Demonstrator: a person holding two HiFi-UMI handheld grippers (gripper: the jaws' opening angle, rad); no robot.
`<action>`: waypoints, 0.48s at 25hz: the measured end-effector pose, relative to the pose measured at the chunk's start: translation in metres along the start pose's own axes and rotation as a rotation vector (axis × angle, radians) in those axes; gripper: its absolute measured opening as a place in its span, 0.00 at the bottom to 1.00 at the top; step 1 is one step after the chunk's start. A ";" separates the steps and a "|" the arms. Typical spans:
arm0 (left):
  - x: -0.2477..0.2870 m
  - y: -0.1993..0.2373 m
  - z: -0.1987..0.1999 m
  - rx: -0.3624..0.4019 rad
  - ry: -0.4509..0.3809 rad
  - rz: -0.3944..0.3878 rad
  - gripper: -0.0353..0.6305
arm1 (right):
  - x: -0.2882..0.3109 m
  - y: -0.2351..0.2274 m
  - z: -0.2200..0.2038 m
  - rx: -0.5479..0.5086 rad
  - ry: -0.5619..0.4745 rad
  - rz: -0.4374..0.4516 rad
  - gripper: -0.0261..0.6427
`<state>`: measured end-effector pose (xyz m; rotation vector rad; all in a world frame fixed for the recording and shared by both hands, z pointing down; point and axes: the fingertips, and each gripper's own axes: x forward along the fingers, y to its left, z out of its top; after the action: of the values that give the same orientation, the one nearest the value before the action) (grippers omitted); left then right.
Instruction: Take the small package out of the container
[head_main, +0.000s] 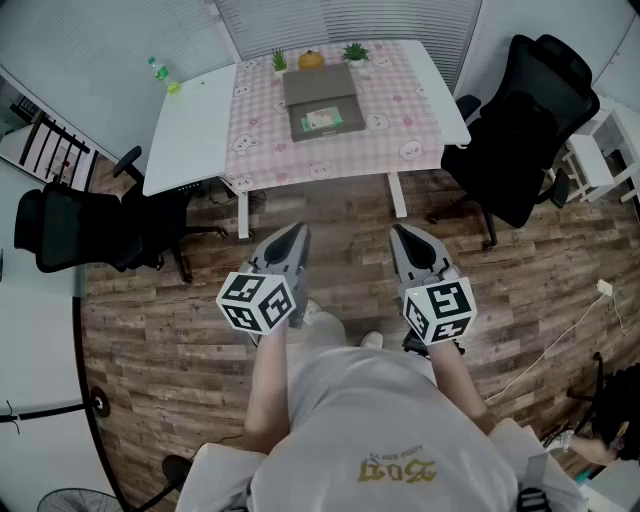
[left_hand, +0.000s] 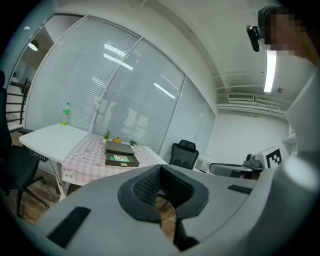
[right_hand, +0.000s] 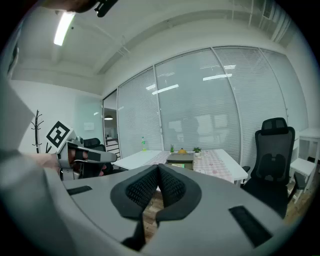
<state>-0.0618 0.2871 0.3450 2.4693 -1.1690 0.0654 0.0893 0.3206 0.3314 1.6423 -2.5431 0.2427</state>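
Note:
A dark open container (head_main: 322, 105) lies on the pink checked tablecloth (head_main: 400, 130) of the table ahead, its lid raised at the far side. Inside it rests a small green and white package (head_main: 322, 120). The same container (left_hand: 121, 159) and package (left_hand: 120, 158) show in the left gripper view, and the container (right_hand: 180, 158) shows far off in the right gripper view. My left gripper (head_main: 296, 232) and right gripper (head_main: 398, 232) are held side by side over the floor, well short of the table. Both are shut and hold nothing.
Two small potted plants (head_main: 354, 52) and an orange object (head_main: 311, 59) stand behind the container. A green bottle (head_main: 158, 70) sits on the white table (head_main: 190, 120) at left. Black office chairs (head_main: 515, 130) flank the tables. A white cable (head_main: 560, 335) crosses the wooden floor at right.

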 end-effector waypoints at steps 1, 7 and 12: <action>0.002 0.007 0.004 0.022 -0.025 0.035 0.07 | 0.003 -0.001 0.001 -0.004 -0.002 0.003 0.06; 0.010 0.014 0.011 0.031 -0.098 0.070 0.07 | 0.013 -0.005 0.009 -0.021 -0.028 -0.032 0.06; 0.007 0.006 0.003 -0.004 -0.093 0.034 0.07 | 0.011 -0.006 0.010 -0.032 -0.050 -0.054 0.06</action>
<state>-0.0619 0.2772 0.3455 2.4723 -1.2489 -0.0423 0.0900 0.3063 0.3240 1.7235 -2.5208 0.1569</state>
